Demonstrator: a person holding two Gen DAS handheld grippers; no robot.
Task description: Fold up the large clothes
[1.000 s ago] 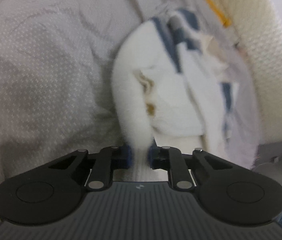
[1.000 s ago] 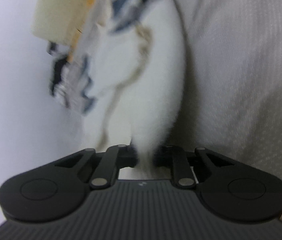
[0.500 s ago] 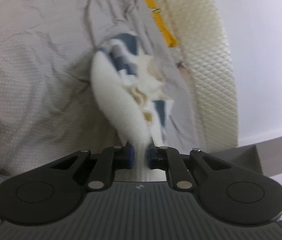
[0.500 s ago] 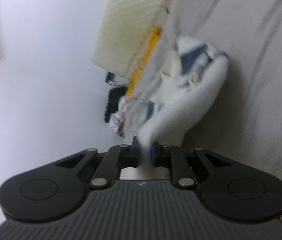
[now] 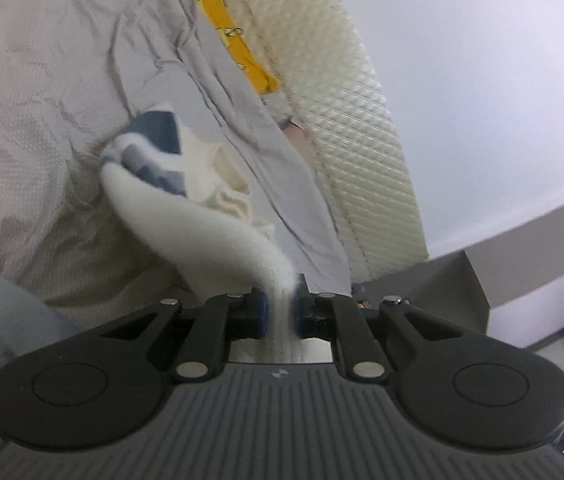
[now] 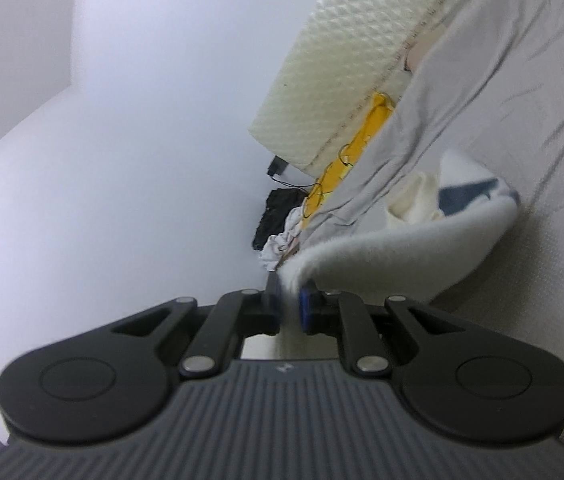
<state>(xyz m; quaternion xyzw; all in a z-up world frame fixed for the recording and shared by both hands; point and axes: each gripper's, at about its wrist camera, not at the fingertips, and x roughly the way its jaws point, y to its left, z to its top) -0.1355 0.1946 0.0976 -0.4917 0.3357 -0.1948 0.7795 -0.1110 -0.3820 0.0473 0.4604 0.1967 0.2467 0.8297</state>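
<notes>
A fluffy white garment (image 5: pixel 209 224) with blue patches stretches from the bed up to my left gripper (image 5: pixel 279 312), whose blue pads are shut on its white edge. In the right wrist view the same white garment (image 6: pixel 410 256) hangs in a long band, and my right gripper (image 6: pixel 290 307) is shut on another part of its edge. The far end of the garment, with cream lining and blue patches, still rests on the grey bedsheet (image 5: pixel 33 128). Both grippers are raised above the bed.
A cream quilted headboard (image 5: pixel 346 112) stands behind the bed, with a yellow strip (image 5: pixel 237 40) beside it. White wall (image 6: pixel 121 140) fills the left of the right wrist view, with a black item (image 6: pixel 277 216) and crumpled white cloth below. A grey box (image 5: pixel 442 280) sits at the right.
Both grippers have risen and tilted up while holding the garment. The garment has been pulled up off the bed and now stretches long; more wall and headboard show.
</notes>
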